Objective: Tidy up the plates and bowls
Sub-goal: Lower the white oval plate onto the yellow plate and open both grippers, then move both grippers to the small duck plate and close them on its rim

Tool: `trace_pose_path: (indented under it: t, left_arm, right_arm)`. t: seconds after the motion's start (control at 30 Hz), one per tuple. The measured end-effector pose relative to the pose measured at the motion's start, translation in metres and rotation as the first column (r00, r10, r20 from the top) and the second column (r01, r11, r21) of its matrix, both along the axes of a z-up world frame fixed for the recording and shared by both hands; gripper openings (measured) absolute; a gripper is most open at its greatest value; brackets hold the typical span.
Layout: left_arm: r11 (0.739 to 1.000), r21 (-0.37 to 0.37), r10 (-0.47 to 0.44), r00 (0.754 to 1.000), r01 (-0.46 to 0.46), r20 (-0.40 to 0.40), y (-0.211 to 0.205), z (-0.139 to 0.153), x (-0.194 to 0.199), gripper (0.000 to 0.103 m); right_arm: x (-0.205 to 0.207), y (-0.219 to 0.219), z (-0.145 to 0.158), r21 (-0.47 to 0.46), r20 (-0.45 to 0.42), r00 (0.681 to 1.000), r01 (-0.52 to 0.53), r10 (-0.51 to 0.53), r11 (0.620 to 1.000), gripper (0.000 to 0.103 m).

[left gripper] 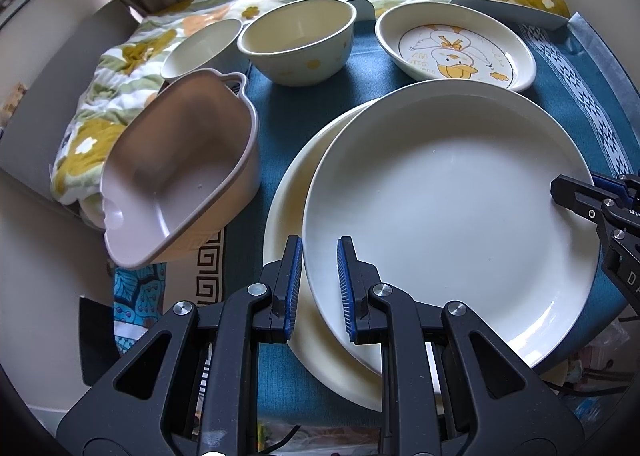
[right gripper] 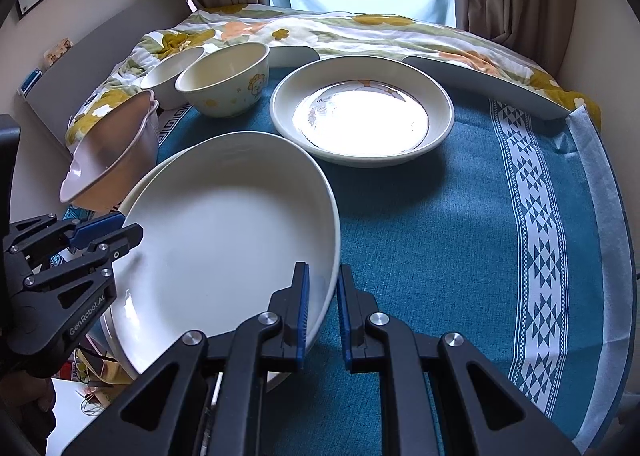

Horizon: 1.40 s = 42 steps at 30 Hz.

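A large white plate [left gripper: 448, 216] is held tilted just above a cream plate [left gripper: 286, 212] that lies on the teal tablecloth [left gripper: 288, 124]. My left gripper [left gripper: 320, 288] is shut on the white plate's near left rim, which passes between its blue pads. In the right wrist view my right gripper [right gripper: 323, 312] is shut on the same white plate [right gripper: 224, 240] at its right rim. Each gripper shows in the other's view: the right gripper [left gripper: 580, 200] at the plate's right edge, the left gripper [right gripper: 108, 232] at its left edge.
A pinkish handled bowl [left gripper: 180, 176] leans tilted at the left. Behind stand a cream bowl [left gripper: 298, 40], a small white bowl [left gripper: 200, 46] and a duck-patterned deep plate [left gripper: 456, 48]. A grey-blue dish [left gripper: 512, 12] lies against a flowered blanket [left gripper: 120, 96] at the back.
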<state>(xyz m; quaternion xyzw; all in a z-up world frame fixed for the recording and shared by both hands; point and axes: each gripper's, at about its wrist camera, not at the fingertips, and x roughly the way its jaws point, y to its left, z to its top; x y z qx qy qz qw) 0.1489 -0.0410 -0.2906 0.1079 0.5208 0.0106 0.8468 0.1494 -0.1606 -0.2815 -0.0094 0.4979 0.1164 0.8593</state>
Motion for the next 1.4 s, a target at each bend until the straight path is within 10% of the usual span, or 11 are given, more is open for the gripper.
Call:
trace_pose_path:
  t: [1.03,1.4]
  left_arm:
    - [1.0,-0.002,0.003,1.0,-0.003,0.021,0.013,0.007,-0.004,0.016]
    - [0.993,-0.118,0.013,0.998,-0.006,0.059,0.025,0.06,-0.004,0.016]
  right_arm:
    - [-0.004,0.02,-0.001,-0.155,0.036,0.999,0.006,0.0,0.988,0.014]
    - [-0.005,-0.005,0.037,0.04,0.077,0.996,0.032,-0.035,0.999,0.014]
